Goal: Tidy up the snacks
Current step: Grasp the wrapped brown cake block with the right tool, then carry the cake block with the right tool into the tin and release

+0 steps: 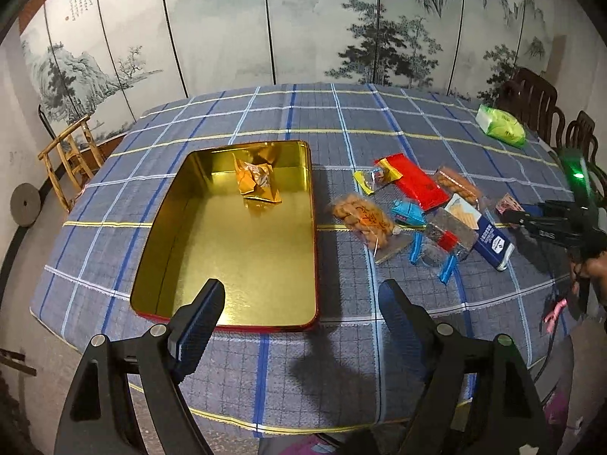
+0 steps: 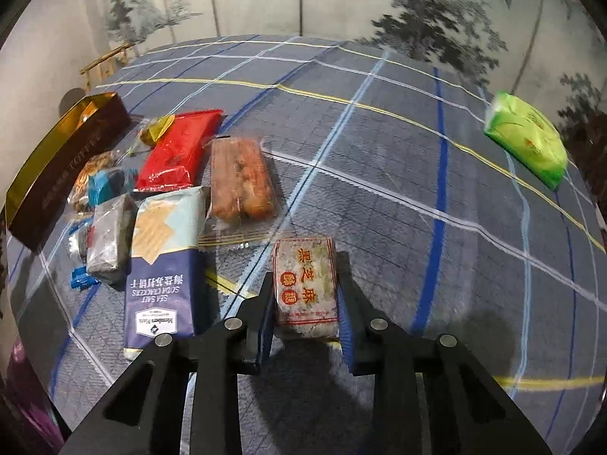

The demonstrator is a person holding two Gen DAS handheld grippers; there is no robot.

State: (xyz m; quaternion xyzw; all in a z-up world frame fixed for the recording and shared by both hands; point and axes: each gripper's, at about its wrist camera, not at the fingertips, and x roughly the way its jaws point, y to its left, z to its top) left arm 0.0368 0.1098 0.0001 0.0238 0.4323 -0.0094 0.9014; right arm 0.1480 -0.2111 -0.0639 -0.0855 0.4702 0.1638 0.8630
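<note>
An open gold tin with a red rim lies on the checked tablecloth and holds one orange-gold snack packet. My left gripper is open and empty over the tin's near right corner. A pile of snacks lies right of the tin. My right gripper is shut on a black sesame cake packet with red characters, held just above the cloth. It shows at the right edge of the left wrist view. The tin's dark side is at far left.
In the pile: a red packet, a soda cracker pack, a clear bag of fried snacks, a grey packet, blue wrappers. A green tissue pack lies far right. Chairs stand around the table.
</note>
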